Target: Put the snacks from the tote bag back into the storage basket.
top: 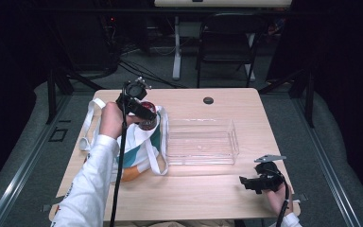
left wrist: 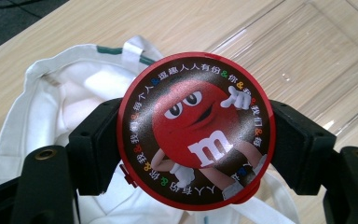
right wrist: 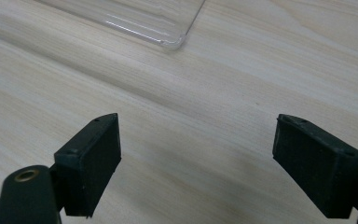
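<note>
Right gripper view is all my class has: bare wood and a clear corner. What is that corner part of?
Observer: A clear plastic tray lying mid-table.
Operator: Is anything in it?
Observer: It looks empty in the high view.
Operator: What is the other hand doing?
Observer: The left gripper has its jaws shut on a round red candy tin.
Operator: Where is the tin?
Observer: Above a white tote bag, left of the tray.

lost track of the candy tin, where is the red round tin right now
The red round tin is clamped in the left gripper, held above the white tote bag at the table's left, beside the clear tray.
</note>
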Motion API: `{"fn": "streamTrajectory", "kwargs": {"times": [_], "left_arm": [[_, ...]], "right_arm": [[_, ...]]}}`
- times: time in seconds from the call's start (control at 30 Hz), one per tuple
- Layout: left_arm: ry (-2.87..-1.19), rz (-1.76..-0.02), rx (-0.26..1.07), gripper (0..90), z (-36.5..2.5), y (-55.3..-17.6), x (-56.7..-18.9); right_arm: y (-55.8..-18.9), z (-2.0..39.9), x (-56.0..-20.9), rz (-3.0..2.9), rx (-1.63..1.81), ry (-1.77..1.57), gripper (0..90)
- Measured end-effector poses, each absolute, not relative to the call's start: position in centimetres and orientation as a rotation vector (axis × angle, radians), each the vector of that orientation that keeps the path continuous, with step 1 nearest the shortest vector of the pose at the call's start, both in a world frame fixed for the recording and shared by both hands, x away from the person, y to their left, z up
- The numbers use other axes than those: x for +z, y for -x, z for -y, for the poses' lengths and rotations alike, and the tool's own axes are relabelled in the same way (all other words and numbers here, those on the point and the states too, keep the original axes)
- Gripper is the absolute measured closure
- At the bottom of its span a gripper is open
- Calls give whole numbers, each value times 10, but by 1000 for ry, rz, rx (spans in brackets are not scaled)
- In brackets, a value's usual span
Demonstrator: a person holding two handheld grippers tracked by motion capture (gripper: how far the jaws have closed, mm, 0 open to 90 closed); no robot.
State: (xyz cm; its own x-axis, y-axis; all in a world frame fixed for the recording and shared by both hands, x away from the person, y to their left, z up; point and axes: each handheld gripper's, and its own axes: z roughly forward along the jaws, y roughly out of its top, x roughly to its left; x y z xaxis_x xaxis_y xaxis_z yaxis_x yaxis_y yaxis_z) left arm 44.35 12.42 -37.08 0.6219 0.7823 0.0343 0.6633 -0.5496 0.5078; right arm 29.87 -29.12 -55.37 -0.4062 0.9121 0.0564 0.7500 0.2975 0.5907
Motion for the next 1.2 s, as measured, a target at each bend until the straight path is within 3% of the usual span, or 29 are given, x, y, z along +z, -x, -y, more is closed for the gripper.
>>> {"fn": "streamTrajectory", "kwargs": {"times": [1.2], "left_arm": [[-2438, -987, 235, 260, -53, -437, -386]], "right_arm": [[-299, 289, -553, -2272, 787, -1520, 146]]}}
